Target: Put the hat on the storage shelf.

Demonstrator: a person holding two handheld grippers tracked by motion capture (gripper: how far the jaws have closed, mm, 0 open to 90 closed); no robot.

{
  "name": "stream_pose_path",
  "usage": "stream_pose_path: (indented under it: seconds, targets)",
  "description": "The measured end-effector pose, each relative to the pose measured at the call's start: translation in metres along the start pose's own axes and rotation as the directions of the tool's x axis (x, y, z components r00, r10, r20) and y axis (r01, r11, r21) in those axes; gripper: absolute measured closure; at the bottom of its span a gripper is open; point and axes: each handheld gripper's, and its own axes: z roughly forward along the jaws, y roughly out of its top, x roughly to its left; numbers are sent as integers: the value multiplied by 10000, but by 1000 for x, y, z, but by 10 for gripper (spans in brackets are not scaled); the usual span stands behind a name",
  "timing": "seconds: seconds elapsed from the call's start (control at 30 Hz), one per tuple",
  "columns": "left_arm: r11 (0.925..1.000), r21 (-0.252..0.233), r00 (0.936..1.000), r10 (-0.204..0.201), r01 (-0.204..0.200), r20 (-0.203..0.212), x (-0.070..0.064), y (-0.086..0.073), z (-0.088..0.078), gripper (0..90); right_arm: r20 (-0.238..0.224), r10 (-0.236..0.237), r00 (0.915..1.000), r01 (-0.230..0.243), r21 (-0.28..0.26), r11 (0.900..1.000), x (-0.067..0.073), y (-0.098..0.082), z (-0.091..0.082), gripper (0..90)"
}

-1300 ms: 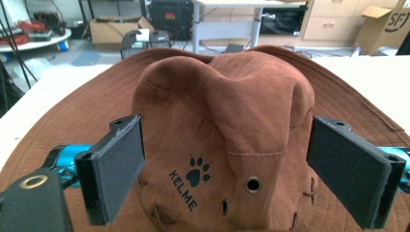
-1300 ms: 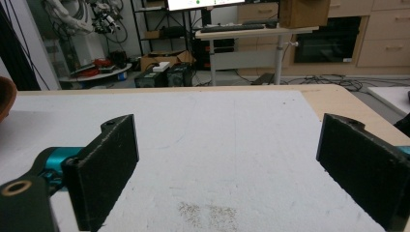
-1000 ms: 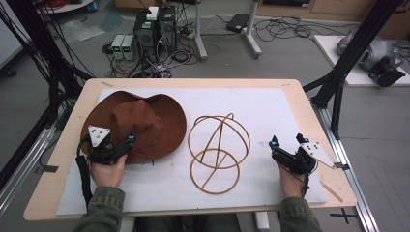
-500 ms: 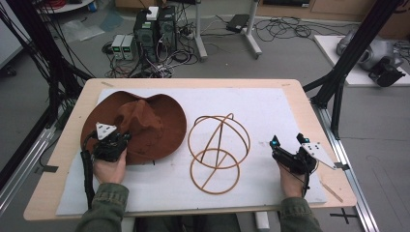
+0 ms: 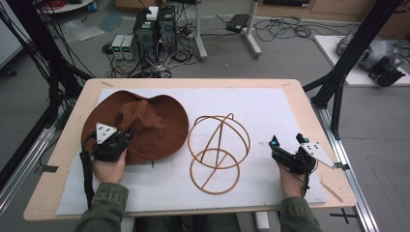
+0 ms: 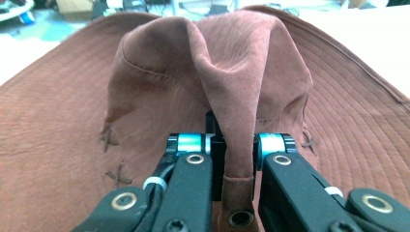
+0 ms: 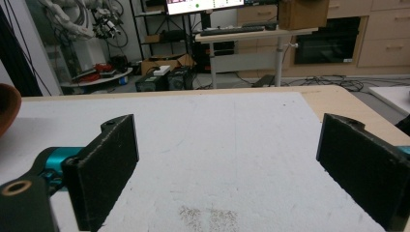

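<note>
The brown wide-brimmed hat (image 5: pixel 145 128) lies on the white sheet (image 5: pixel 270 108) at the left half of the bench (image 5: pixel 295 87), and the left tool (image 5: pixel 117 140), at the near edge of the brim, is clenched on a raised fold of the hat's soft crown, the fabric pinched upright between its pads in the left gripper view. Just beside the hat's right brim stands a wire hat stand (image 5: pixel 216 150) of thin copper-coloured hoops. The right tool (image 5: pixel 285 145) rests near the bench's right edge, well apart from both, its jaws spread wide with nothing between them but bare sheet.
</note>
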Motion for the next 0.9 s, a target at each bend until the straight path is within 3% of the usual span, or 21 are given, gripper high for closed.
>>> stream_pose_path:
  seconds: [0.23,0.43,0.63,0.67,0.7,0.9]
  targets:
    - [9987,-505,9999,118,-111,125,-1,2,-5,877,20,-31,10000,31,38,10000,0,0,1,69]
    - [9925,-1210,9997,210,-190,153,-3,9,-13,877,34,-43,10000,43,-4,10000,-1,0,1,69]
    - [9701,-2425,9996,79,-14,255,-3,26,-29,876,47,13,10000,-14,22,10000,-2,0,1,69]
    - [9701,-2425,9996,79,-14,255,-3,26,-29,876,54,37,10000,-37,10,10000,-2,0,1,69]
    - [9603,-2783,9995,-83,168,320,-4,30,-34,876,55,48,10000,-47,-12,10000,-2,0,2,69]
    - [9344,-3558,9998,-115,166,164,-6,37,-43,876,43,72,10000,-72,39,10000,-2,0,2,69]
